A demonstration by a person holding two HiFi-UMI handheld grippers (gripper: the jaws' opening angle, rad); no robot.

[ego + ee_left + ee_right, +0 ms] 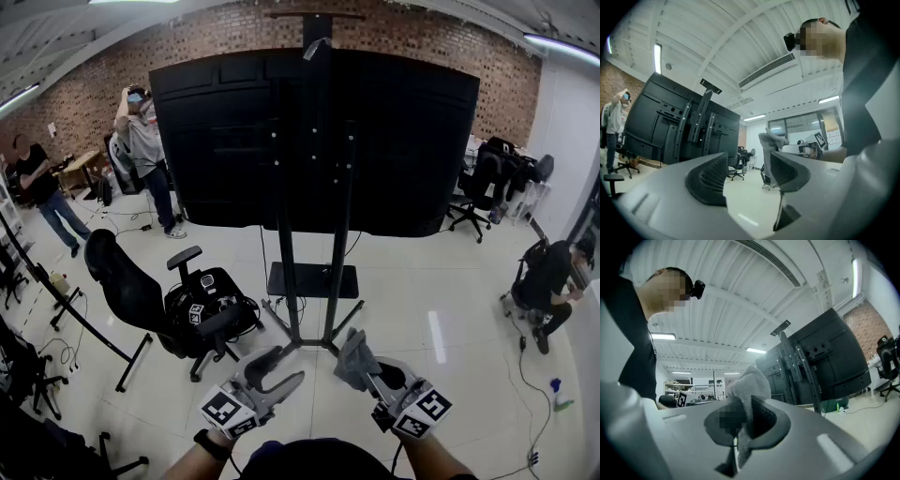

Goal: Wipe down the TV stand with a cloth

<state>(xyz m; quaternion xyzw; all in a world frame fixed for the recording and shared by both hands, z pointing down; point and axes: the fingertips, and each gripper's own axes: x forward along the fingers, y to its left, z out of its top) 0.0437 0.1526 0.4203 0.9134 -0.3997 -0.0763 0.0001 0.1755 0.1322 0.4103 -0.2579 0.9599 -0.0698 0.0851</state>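
Right now, your right claw (739, 420) is clamped on the grey cloth (746, 380). The fabric is pinched between the two jaws and bunches up in a soft wad above their tips, with a thin fold hanging down below them. Your left claw (747, 176) stands with its jaws apart and nothing between them; only pale floor (750, 206) shows through the gap.

In the head view you hold both claws low in front of you, side by side but not touching, both aimed ahead. The cloth is in the air in the right claw, clear of the floor and apart from the TV stand (291, 234).

The stand rises straight ahead of you. It has two black uprights on splayed legs, with a dark flat shelf (312, 279) low behind them. The uprights carry the large black television (216, 141), whose back panel and mounting rails face you.

To your left, a black office chair (127, 286) stands beside the stand's legs, with dark gear piled on its seat. Further left, a person (145, 141) stands with an arm raised, near the brick wall (84, 84).
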